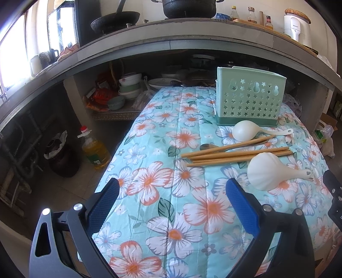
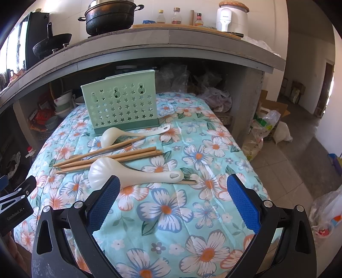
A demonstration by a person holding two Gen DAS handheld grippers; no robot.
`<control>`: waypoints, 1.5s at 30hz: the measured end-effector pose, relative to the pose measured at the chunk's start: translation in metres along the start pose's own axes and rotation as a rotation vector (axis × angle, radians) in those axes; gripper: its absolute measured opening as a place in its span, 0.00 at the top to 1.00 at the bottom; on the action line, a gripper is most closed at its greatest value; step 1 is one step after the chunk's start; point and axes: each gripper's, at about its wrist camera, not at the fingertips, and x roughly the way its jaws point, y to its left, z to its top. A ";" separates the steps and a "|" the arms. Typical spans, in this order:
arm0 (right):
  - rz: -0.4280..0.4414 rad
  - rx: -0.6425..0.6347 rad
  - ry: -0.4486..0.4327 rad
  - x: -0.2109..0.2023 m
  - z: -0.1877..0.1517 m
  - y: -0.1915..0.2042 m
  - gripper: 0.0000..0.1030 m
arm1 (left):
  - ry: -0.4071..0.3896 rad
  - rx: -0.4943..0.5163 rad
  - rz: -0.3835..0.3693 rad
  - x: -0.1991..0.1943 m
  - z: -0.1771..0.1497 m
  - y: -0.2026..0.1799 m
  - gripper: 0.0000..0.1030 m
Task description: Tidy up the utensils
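Observation:
A mint-green utensil holder [image 1: 249,99] [image 2: 121,105] with star cut-outs stands upright at the far end of the floral-cloth table [image 1: 171,171] [image 2: 192,213]. In front of it lie a white ladle [image 1: 248,130] [image 2: 119,133], several wooden chopsticks [image 1: 235,154] [image 2: 111,158] and a white rice paddle [image 1: 269,172] [image 2: 128,173]. A dark metal spoon [image 1: 206,147] lies partly under the chopsticks. My left gripper [image 1: 172,190] is open above the near cloth, left of the utensils. My right gripper [image 2: 173,188] is open too, its left finger just in front of the rice paddle.
A concrete counter [image 1: 171,36] with a black pot [image 2: 109,17], a wok and bottles overhangs the far end. Bowls [image 1: 130,87] sit on a shelf beneath. An oil bottle [image 1: 95,149] and a bin stand on the floor at left; plastic bags [image 2: 265,126] at right.

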 end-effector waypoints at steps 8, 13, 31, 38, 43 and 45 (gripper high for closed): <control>0.002 0.000 0.004 0.000 0.000 0.001 0.07 | -0.004 0.007 0.010 0.001 0.000 -0.001 0.05; 0.001 0.002 0.006 0.000 0.000 0.001 0.07 | -0.004 0.010 0.010 0.001 0.001 -0.001 0.05; -0.001 0.006 0.004 0.002 -0.001 -0.007 0.07 | 0.006 0.024 0.011 0.009 0.006 0.001 0.05; -0.009 -0.007 0.000 0.005 -0.003 -0.010 0.07 | 0.017 0.020 0.000 0.017 0.006 -0.001 0.05; -0.008 -0.026 -0.004 0.008 -0.001 -0.009 0.07 | 0.028 0.015 -0.006 0.024 0.008 0.001 0.05; -0.007 -0.040 -0.010 0.009 0.000 -0.009 0.07 | 0.034 0.011 -0.004 0.028 0.008 0.001 0.05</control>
